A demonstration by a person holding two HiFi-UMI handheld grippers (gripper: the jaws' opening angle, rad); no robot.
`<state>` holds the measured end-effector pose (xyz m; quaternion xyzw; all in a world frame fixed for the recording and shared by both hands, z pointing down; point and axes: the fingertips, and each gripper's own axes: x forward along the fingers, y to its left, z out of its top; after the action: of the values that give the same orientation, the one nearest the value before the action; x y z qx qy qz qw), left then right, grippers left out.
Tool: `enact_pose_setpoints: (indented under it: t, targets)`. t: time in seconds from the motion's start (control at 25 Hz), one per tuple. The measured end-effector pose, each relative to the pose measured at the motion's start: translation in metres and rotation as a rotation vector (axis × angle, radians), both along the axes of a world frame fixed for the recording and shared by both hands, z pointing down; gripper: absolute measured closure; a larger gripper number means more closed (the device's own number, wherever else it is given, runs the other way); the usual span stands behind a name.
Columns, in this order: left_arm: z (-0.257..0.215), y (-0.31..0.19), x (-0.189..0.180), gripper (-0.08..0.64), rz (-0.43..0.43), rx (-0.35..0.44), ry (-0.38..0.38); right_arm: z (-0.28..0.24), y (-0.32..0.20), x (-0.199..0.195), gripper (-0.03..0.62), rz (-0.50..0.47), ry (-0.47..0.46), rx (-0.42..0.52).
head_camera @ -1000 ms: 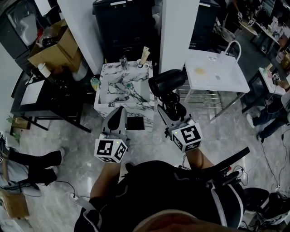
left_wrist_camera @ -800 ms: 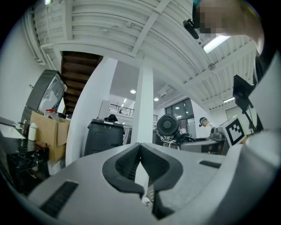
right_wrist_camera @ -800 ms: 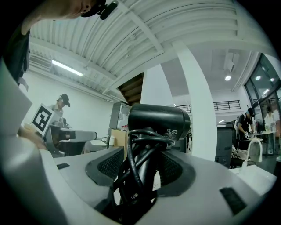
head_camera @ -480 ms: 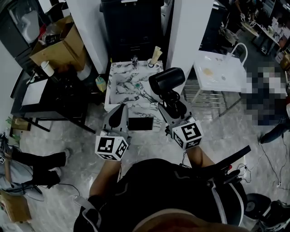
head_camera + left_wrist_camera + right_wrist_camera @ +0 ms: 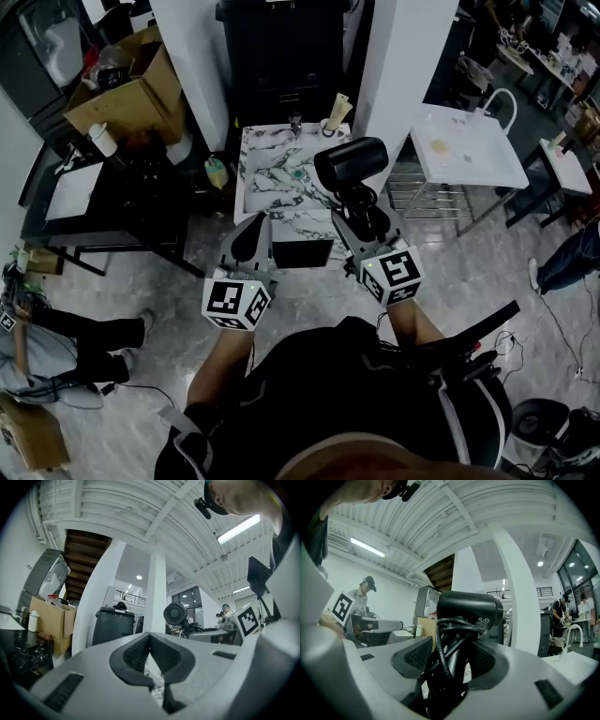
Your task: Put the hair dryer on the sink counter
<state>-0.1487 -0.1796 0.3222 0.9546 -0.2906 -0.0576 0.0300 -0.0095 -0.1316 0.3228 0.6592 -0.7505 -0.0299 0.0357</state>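
Observation:
A black hair dryer (image 5: 350, 164) with its cord wound round the handle is held upright in my right gripper (image 5: 361, 223), which is shut on the handle; in the right gripper view the dryer (image 5: 469, 611) rises between the pads. It hangs over the right part of the marble sink counter (image 5: 265, 220). My left gripper (image 5: 251, 239) is shut and holds nothing, near the counter's front edge. In the left gripper view its pads (image 5: 149, 654) meet, and the dryer's round back (image 5: 175, 614) shows to the right.
A faucet (image 5: 295, 123) and a cup with a tube (image 5: 333, 119) stand at the counter's back. A green bottle (image 5: 217, 172) sits left of it. A black bin (image 5: 286, 42) and white pillars (image 5: 405, 56) stand behind. A white table (image 5: 466, 147) is right, a dark desk (image 5: 103, 202) left.
The person has stepped closer to the marble sink counter. The hair dryer, still in the right gripper, now hangs further over the counter. The left gripper stays shut.

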Motion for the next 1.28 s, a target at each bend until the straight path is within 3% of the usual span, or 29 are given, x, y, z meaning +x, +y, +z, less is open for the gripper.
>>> enact_pose_setpoints:
  t: [0.4,0.68,1.28]
  targets:
    - [0.009,-0.027,-0.015,0.552,-0.008,-0.041,0.028,0.007,-0.033,-0.024,0.348,-0.051,0.014,-0.041]
    - [0.011,-0.054,-0.017,0.553,-0.048,-0.033,0.006,0.016,-0.075,-0.024,0.348,-0.115,0.023,-0.04]
    - [0.025,-0.142,0.008,0.553,-0.124,-0.051,-0.014,0.044,-0.169,-0.005,0.348,-0.262,0.055,-0.08]
